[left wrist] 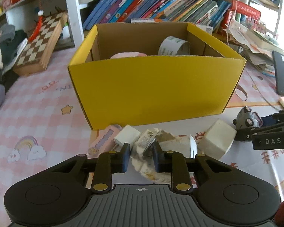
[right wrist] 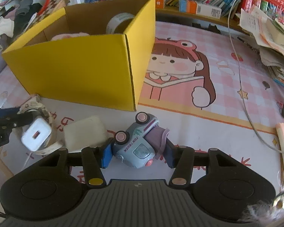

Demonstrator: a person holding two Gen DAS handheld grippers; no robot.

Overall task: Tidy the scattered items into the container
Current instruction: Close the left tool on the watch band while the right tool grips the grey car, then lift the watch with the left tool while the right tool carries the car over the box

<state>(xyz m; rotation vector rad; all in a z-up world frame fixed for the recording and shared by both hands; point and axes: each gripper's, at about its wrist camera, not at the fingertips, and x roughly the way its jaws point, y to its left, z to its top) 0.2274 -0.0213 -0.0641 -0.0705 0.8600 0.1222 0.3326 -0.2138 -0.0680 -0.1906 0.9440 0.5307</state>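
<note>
Going by what lay in the yellow box [left wrist: 155,87], the task was partly done: a roll of tape [left wrist: 174,45] leaned toward its far right corner and something soft and pink [left wrist: 128,55] showed just above the near wall. The rest still sat on the pink printed mat [left wrist: 37,102], strung along the mat's near edge in front of the box. At the left end lay a pink comb-like piece [left wrist: 104,140], then a white charger plug [left wrist: 127,137] beside a small lighter-like thing [left wrist: 147,141] resting on a crumpled pale lump [left wrist: 153,170]. The left gripper [left wrist: 141,158] had its tongs drawn nearly together there, seemingly nipping the lump, though what the pads bore on was unclear. Next came a white foam block [right wrist: 85,133], touching nothing held. At the right end the right gripper [right wrist: 137,156] was clamped on a toy truck [right wrist: 136,143] lying on its side with a purple piece against it. The near wall stood tall, so each load would need lifting well clear. Open mat lay right of the box; a white cable [right wrist: 240,79] crossed it.
</note>
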